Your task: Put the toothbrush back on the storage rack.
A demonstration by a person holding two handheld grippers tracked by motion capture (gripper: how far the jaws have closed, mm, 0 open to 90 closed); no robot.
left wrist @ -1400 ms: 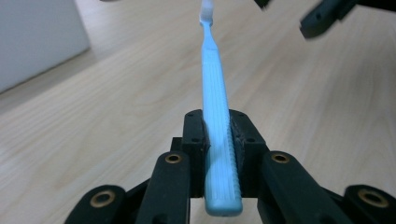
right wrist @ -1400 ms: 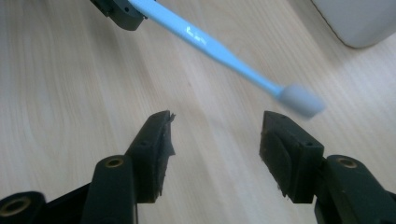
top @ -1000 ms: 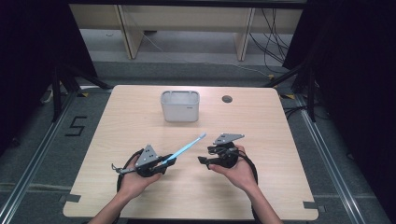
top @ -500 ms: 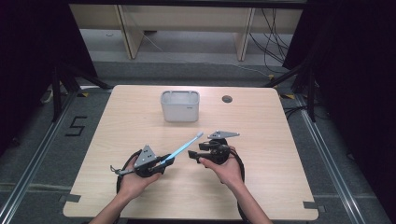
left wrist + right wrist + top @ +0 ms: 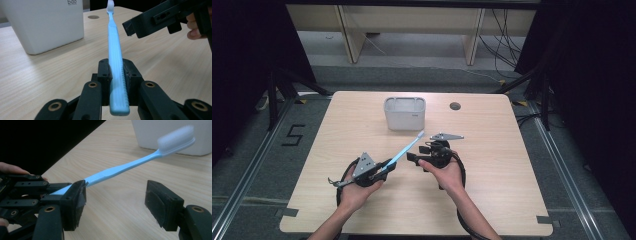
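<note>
1. High view: the left gripper (image 5: 388, 163) is clamped on the handle of a light blue toothbrush (image 5: 404, 150), which rises at a slant up and to the right above the table (image 5: 502, 150). Its bristle end stops just short of a white container (image 5: 405, 113) at the table's far middle. The clamped end of the handle is hidden under the gripper's body and grey plate.

2. High view: the right gripper (image 5: 416, 159) sits just right of the toothbrush, jaws pointing left toward it. Its jaws have just been opening. They are small and dark here, and the gap between them is hard to judge. A dark round mark (image 5: 455, 106) lies right of the container; what it is cannot be made out.

3. Left gripper view: the jaws press on both sides of the toothbrush (image 5: 115, 50) near its butt end, which juts toward the camera. The bristle tip is cut off at the top edge. The container (image 5: 45, 22) stands at the upper left, its top cropped. The other gripper enters at upper right, partly out of frame.

4. Right gripper view: the right gripper (image 5: 115, 205) stands wide apart, with bare tabletop in the gap. The toothbrush (image 5: 125, 167) crosses above and behind the left jaw, which hides part of the handle; whether they touch cannot be told. The bristles are blurred against the container (image 5: 172, 135).
</note>
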